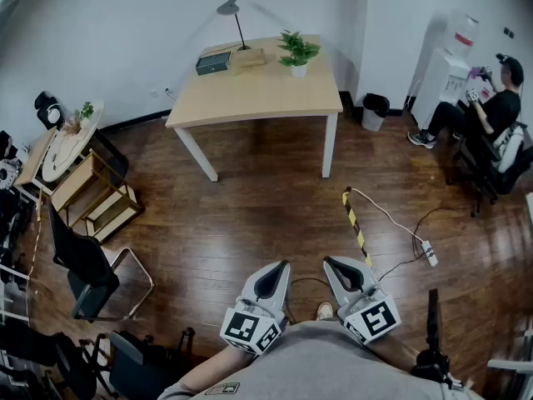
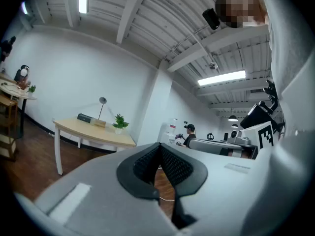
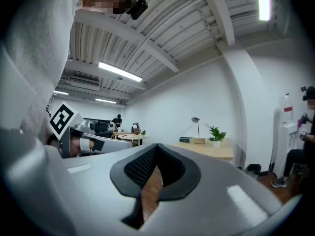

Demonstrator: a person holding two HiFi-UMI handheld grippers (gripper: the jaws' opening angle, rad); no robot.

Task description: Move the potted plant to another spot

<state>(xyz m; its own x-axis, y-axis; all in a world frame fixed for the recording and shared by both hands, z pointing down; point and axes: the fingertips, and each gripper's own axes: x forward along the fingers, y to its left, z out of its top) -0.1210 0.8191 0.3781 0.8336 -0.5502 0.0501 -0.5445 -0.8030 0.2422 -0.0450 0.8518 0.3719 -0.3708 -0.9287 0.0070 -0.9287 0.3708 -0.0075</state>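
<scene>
The potted plant (image 1: 297,54), green leaves in a small white pot, stands near the far right corner of the light wooden table (image 1: 258,98) across the room. It also shows small in the left gripper view, potted plant (image 2: 119,123), and in the right gripper view, potted plant (image 3: 216,134). Both grippers are held close to my body, far from the table, pointing level toward it. My left gripper (image 1: 281,267) (image 2: 160,149) is shut with nothing in it. My right gripper (image 1: 331,262) (image 3: 157,149) is shut and empty too.
A desk lamp (image 1: 233,19) and a dark box (image 1: 213,62) share the table. A yellow-black cable cover (image 1: 356,227) and power strip (image 1: 430,253) lie on the wood floor ahead. A black chair (image 1: 87,265) and wooden shelves (image 1: 96,198) stand left; a seated person (image 1: 491,107) and bin (image 1: 374,111) are right.
</scene>
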